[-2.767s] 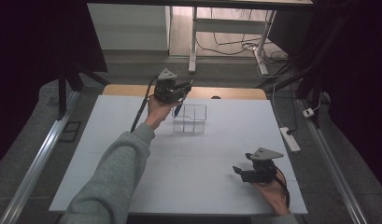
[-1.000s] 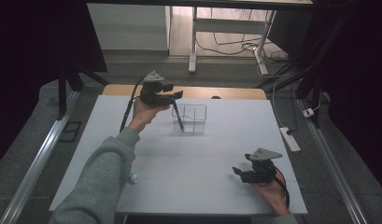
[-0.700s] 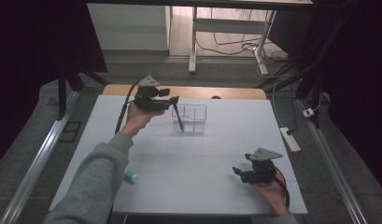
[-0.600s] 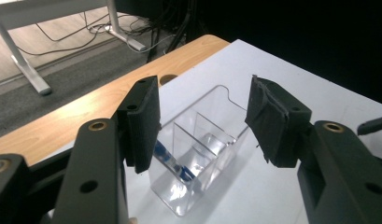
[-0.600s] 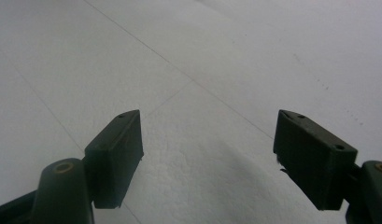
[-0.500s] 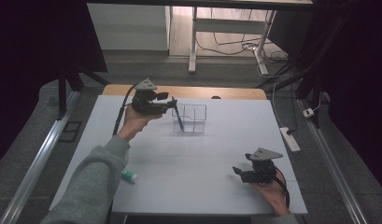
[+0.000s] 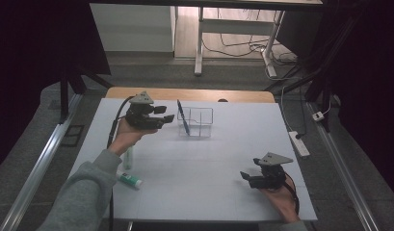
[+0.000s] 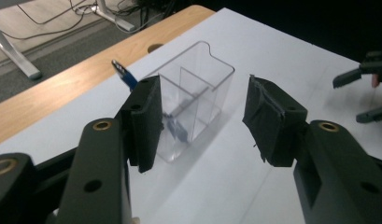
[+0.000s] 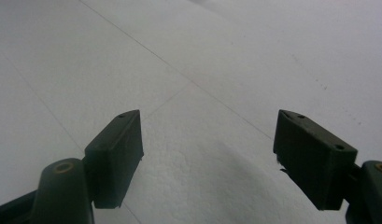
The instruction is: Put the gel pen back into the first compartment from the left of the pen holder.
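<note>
A clear, square-walled plastic organizer (image 7: pixel 196 121) holds a slanted blue pen (image 7: pixel 183 117). Left gripper (image 7: pixel 168 117), empty jaws apart and just closing slightly, has drawn back leftward; right gripper (image 7: pixel 244 175) gapes, unmoved.

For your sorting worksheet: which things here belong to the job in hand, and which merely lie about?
Job in hand: left gripper, blue pen, clear organiser.

Lying about: two tubes near the table's left edge, power strip on the floor.

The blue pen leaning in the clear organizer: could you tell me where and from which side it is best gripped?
Probably the pen is best gripped on its free upper end, which sticks out above the organizer rim and tilts left. Come from above and from the left, where the left gripper stands open; the lower end sits behind the clear walls.
</note>
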Action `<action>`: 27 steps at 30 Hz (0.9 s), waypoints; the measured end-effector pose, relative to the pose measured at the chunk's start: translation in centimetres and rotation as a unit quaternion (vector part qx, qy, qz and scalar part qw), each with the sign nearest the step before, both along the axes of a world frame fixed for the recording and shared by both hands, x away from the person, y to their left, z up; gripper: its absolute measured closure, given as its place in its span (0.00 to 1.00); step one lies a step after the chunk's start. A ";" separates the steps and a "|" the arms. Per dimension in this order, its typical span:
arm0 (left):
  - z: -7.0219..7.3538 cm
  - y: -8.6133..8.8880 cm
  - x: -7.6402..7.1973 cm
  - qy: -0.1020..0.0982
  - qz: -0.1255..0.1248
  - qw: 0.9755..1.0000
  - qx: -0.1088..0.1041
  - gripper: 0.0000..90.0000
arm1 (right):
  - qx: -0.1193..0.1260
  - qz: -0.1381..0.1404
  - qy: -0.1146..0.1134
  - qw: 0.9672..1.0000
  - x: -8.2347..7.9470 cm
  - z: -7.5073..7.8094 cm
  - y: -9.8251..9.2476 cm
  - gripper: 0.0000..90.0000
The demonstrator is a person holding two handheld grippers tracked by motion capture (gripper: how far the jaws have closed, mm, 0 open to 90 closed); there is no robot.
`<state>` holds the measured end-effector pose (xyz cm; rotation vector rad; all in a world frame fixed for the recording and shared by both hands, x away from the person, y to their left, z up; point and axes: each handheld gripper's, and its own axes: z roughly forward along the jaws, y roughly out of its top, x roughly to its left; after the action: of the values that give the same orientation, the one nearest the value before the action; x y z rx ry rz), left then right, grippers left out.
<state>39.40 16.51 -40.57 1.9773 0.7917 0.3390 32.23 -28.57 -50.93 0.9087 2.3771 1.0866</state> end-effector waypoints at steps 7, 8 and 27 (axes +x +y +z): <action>-0.6 1.3 -1.1 0.005 -0.004 1.000 0.021 0.51 | -0.001 0.001 -0.002 1.000 0.0 0.0 0.1 0.26; -0.7 1.4 -1.2 0.005 -0.004 1.000 0.026 0.51 | -0.002 0.000 -0.002 1.000 0.0 0.0 0.1 0.26; -1.9 3.5 -2.5 0.053 0.071 0.994 0.061 0.49 | -0.005 0.002 -0.008 1.000 -0.1 0.3 0.2 0.26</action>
<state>36.93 20.03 -42.46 2.0714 1.0047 0.3763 32.15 -28.40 -50.66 0.8885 2.3719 1.0776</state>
